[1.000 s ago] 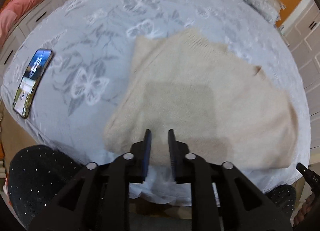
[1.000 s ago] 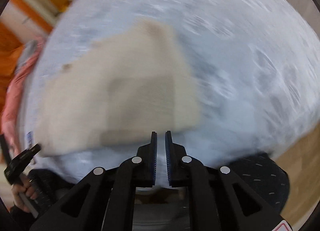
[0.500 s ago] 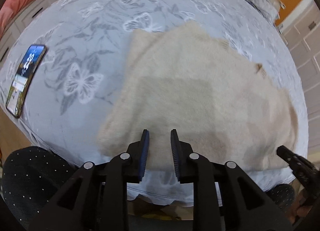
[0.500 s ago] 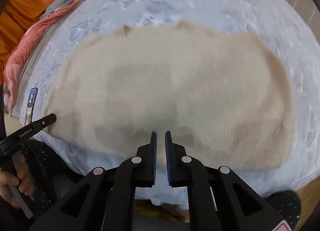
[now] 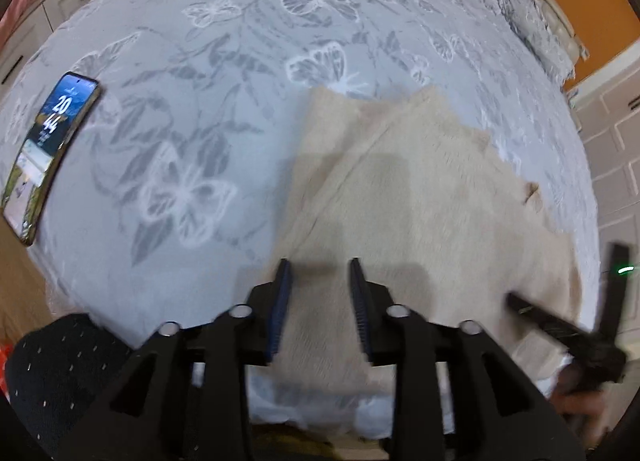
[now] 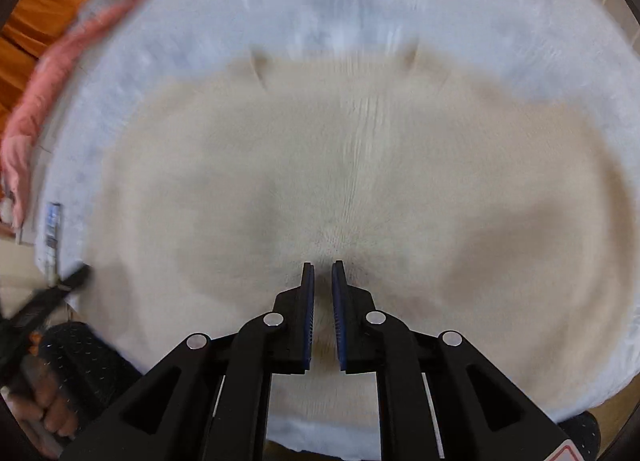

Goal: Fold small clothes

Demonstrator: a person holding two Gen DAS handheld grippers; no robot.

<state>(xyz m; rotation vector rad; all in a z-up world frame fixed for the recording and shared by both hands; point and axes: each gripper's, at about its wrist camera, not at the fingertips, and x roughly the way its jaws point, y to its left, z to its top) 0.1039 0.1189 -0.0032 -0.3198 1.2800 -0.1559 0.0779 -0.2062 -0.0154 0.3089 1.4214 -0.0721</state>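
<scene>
A cream knitted garment (image 5: 420, 205) lies spread flat on the bed near its front edge; it fills most of the right wrist view (image 6: 360, 181). My left gripper (image 5: 320, 265) is open, its jaws apart just over the garment's near left edge, holding nothing. My right gripper (image 6: 323, 266) has its jaws a narrow gap apart, low over the garment's near middle; no cloth shows between them. The right gripper also appears at the right edge of the left wrist view (image 5: 560, 325), and the left one at the left edge of the right wrist view (image 6: 48, 297).
The bed has a pale blue-grey butterfly-print cover (image 5: 224, 101). A phone (image 5: 48, 153) with a lit screen lies at its left edge. A pink cloth (image 6: 48, 101) lies beyond the bed at left. Dark dotted trousers (image 5: 60, 373) are below.
Both grippers moved closer to the garment's near edge. The left gripper's jaws opened wider. The right gripper swung over the garment's middle; its view is blurred by motion.
</scene>
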